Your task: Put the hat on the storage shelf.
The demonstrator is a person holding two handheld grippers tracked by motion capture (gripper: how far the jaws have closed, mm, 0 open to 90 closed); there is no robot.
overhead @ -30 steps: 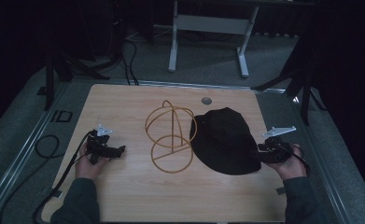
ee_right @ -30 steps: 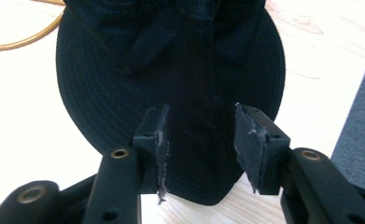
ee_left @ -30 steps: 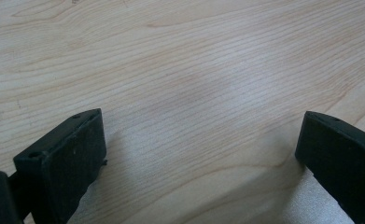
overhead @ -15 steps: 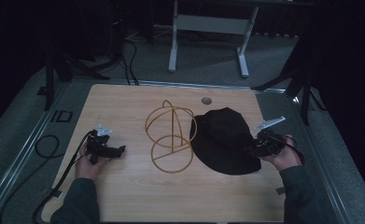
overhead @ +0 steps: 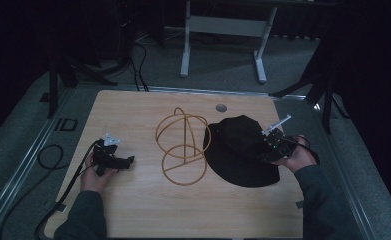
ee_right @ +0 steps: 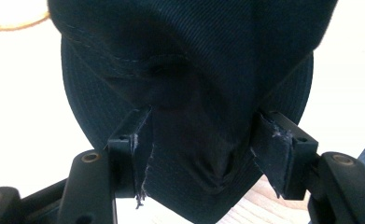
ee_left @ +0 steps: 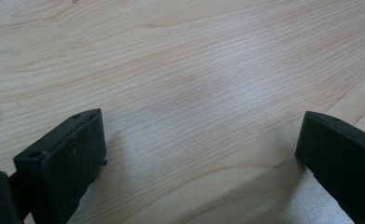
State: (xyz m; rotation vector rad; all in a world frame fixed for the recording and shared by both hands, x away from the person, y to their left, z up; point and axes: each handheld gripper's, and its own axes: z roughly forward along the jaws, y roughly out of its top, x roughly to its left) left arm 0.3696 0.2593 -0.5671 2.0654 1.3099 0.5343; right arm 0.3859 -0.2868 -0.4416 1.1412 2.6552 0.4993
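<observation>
A black brimmed hat (overhead: 240,150) lies on the right side of the wooden table (overhead: 133,115). Left of it stands a hat stand of bent golden wire (overhead: 183,145), empty. My right gripper (overhead: 268,147) reaches over the hat's right brim. In the right gripper view its jaws stand wide on either side of a raised fold of the hat (ee_right: 194,56); they have just been opening, and I see no squeeze on the cloth. My left gripper (overhead: 128,161) rests at the table's left, open over bare wood (ee_left: 199,70).
A round cable grommet (overhead: 221,107) sits near the table's far edge. Cables (overhead: 50,155) trail off the left side onto the floor. A grey desk frame (overhead: 223,25) stands behind the table. Bare wood stretches along the front.
My right hand has moved left from the table's right edge onto the hat's brim. The left hand, the hat and the wire stand have stayed put.
</observation>
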